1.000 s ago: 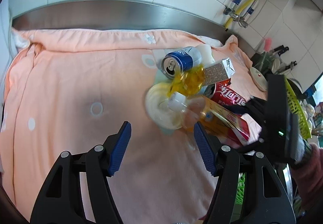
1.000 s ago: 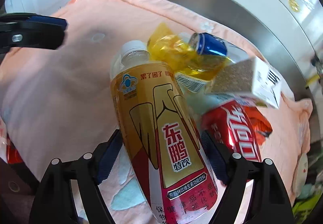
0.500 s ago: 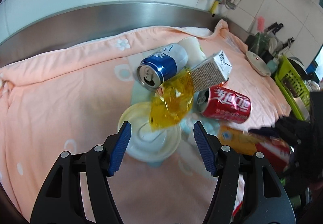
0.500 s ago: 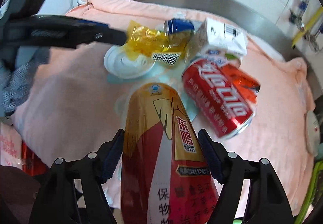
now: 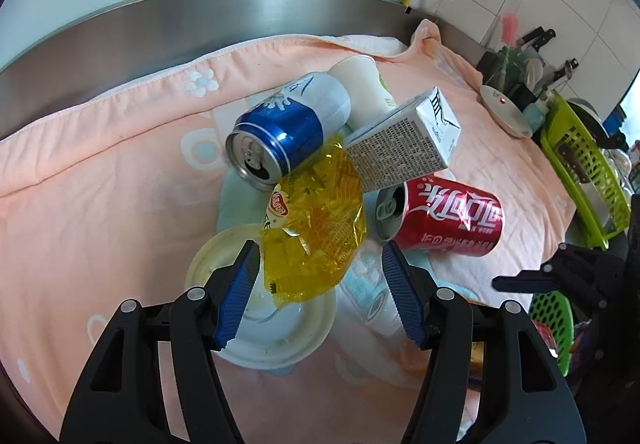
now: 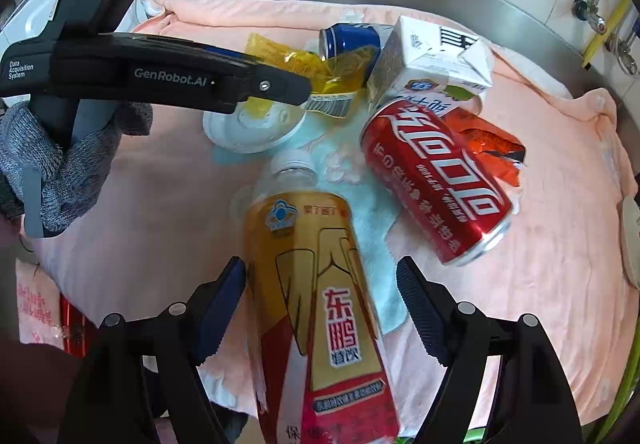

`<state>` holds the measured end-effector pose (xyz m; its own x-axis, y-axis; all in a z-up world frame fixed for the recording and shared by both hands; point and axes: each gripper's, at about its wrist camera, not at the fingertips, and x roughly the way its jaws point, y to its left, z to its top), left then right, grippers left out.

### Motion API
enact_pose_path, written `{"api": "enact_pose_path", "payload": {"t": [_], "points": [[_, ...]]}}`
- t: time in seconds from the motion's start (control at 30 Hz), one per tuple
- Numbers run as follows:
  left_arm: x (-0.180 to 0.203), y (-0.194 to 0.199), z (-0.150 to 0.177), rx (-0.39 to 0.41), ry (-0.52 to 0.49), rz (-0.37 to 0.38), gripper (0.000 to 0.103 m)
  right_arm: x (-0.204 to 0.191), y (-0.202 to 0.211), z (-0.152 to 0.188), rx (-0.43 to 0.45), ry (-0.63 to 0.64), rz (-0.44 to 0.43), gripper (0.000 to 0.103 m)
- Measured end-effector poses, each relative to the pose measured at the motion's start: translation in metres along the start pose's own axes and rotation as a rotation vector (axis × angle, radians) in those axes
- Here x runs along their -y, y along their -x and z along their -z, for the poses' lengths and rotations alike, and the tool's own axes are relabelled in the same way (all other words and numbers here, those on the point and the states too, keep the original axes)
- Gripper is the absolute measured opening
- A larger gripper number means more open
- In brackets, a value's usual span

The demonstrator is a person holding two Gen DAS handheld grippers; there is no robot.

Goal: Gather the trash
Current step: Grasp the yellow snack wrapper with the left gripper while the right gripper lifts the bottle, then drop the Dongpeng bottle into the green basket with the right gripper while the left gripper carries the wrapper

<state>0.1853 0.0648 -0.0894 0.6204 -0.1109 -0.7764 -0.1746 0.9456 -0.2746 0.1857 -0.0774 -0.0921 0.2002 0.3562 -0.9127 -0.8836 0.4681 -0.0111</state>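
A: Yellow, crinkly plastic — in the left wrist view the yellow wrapper [image 5: 316, 232] is the landmark. What sits around it?

B: The left hand-held gripper [image 5: 316, 294] is spread wide, one blue pad on each side of the wrapper's near end; I cannot tell whether either pad touches it. Beneath the wrapper lies a white lid [image 5: 260, 324]. Behind the wrapper, a blue can [image 5: 288, 131] lies on its side, mouth toward the camera, with a white paper cup [image 5: 362, 85] further back. Right of the wrapper lies a red cola can [image 5: 440, 219], and a milk carton [image 5: 404, 139] leans above both. All of it rests on a peach towel [image 5: 100, 183] covering the surface.

A: And the right wrist view?

B: There the wrapper [image 6: 304, 61] is far back. Nearer than it, the energy drink bottle [image 6: 320, 304] lies between the fingers of the right hand-held gripper [image 6: 320, 304], which are parted wider than the bottle, a gap on each side. The cola can [image 6: 436, 179] lies right of the wrapper, carton [image 6: 432, 63] behind it, and a red foil packet [image 6: 488, 147] beyond the can. The other hand-held gripper [image 6: 276, 83], held by a grey-gloved hand [image 6: 52, 163], reaches in at the wrapper.
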Motion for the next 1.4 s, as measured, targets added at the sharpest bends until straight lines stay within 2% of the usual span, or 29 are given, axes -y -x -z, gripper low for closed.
{"api": "enact_pose_path", "payload": {"t": [0.07,0.2,0.33,0.53,0.57,0.6,0.67,0.7,0.83,1.0,1.27,1.4], "points": [[0.0,-0.004,0.0,-0.01,-0.006,-0.007,0.062,-0.003,-0.002,0.0,-0.001,0.006,0.001,0.075],[-0.001,-0.011,0.0,-0.019,-0.002,-0.005,0.062,-0.01,-0.006,-0.004,-0.012,0.005,-0.008,0.064],[0.003,-0.013,-0.004,-0.02,-0.021,-0.016,0.062,-0.017,-0.01,-0.008,-0.007,0.008,0.012,0.063],[0.007,-0.019,-0.006,-0.043,-0.045,-0.026,0.062,-0.021,-0.003,0.002,-0.001,-0.033,0.004,0.063],[0.008,-0.02,-0.006,-0.042,-0.05,-0.038,0.061,-0.021,-0.002,0.004,0.002,-0.039,0.003,0.063],[0.009,-0.022,-0.006,-0.046,-0.057,-0.044,0.051,-0.022,-0.001,0.006,0.006,-0.043,0.007,0.063],[0.009,-0.025,-0.006,-0.053,-0.053,-0.049,0.047,-0.023,0.004,0.013,0.013,-0.051,0.014,0.062],[0.009,-0.024,-0.005,-0.049,-0.056,-0.048,0.04,-0.022,0.006,0.015,0.017,-0.056,0.014,0.062],[0.01,-0.019,-0.004,-0.038,-0.047,-0.039,0.029,-0.02,0.01,0.018,0.033,-0.073,0.018,0.062],[0.015,-0.001,0.004,-0.011,-0.048,-0.031,0.026,-0.017,0.03,0.029,0.059,-0.08,0.033,0.062],[0.022,0.041,0.028,0.047,-0.005,0.015,0.025,-0.007,0.053,0.037,0.089,-0.074,0.072,0.062],[0.033,0.058,0.037,0.067,-0.019,0.041,0.024,0.002,0.068,0.048,0.098,-0.074,0.101,0.062]]}}
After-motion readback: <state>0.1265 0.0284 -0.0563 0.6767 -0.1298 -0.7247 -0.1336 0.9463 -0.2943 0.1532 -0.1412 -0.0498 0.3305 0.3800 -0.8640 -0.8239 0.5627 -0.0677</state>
